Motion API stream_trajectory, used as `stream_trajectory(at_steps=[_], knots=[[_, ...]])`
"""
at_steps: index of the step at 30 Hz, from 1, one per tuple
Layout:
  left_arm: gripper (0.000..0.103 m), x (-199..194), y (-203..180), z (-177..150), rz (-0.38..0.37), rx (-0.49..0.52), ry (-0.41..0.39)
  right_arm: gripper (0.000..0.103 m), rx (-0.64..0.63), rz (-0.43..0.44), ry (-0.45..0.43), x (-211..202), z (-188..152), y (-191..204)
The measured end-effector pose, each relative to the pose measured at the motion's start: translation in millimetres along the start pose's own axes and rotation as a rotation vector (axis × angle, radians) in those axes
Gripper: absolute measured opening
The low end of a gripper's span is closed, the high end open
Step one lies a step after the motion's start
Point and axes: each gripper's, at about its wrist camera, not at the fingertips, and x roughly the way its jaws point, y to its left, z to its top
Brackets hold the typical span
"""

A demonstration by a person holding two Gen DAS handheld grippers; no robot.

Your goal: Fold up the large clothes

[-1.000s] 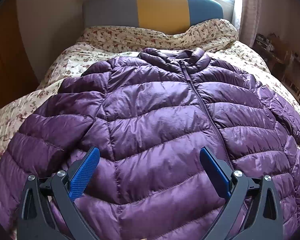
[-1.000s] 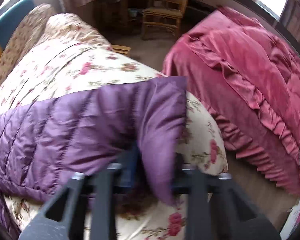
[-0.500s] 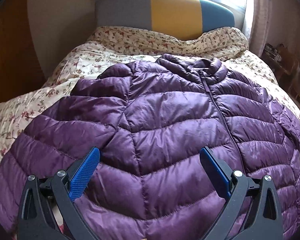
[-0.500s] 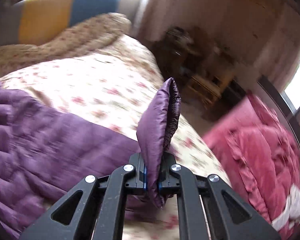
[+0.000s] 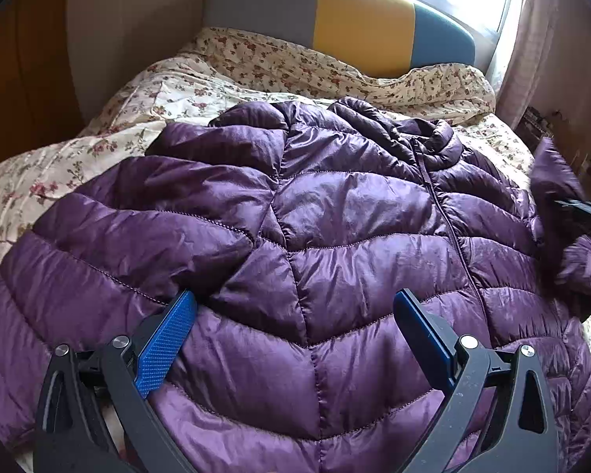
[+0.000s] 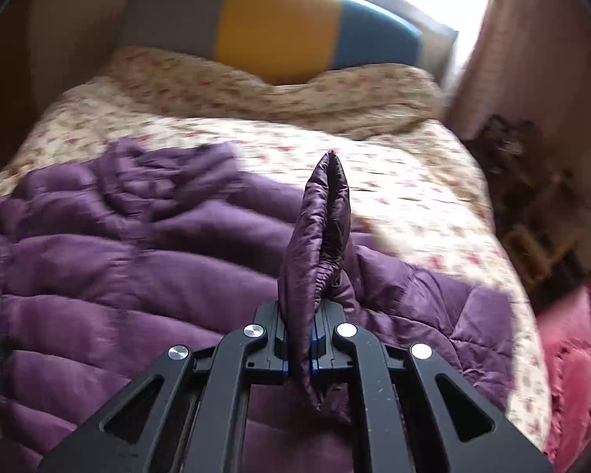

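Purple quilted nylon, puffy and slippery: that's the down jacket (image 5: 295, 244), laid out front-up on the floral bedspread (image 5: 185, 90), collar toward the striped headboard (image 5: 358, 19), zipper closed down the middle. Its sleeve cuff (image 6: 319, 236) is pinched tight in the right gripper (image 6: 300, 349), jaws clamped fully shut on the fabric, and the cuff is lifted clear above the jacket's body. The left gripper (image 5: 295, 339) is held wide open just above the lower front panel, nothing between its blue pads (image 5: 165, 347).

The step in hand looks like the sleeve being brought across the chest. To do it well, the cuff should probably be carried low and laid flat toward the zipper line so the fold lands at the shoulder seam, not mid-sleeve. Down shells like this tend to trap air and spring back, so the body could be pinned with the open left gripper while the sleeve is set down, then pressed along the crease before release. Letting go too high would likely leave it slumped.

A red blanket (image 6: 571, 374) is seen beside the bed, well out of the way.
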Motion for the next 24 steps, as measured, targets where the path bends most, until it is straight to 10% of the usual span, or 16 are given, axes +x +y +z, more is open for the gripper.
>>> stream_trajectory(at_steps=[15, 24], knots=[[0.099, 2.1, 7.5, 0.0, -0.034, -0.030, 0.016, 0.009, -0.181, 0.386, 0.072, 12.2, -10.0, 113.4], [0.099, -6.4, 3.0, 2.4, -0.024, -0.042, -0.001, 0.056, -0.167, 0.424, 0.062, -11.9, -20.0, 101.3]])
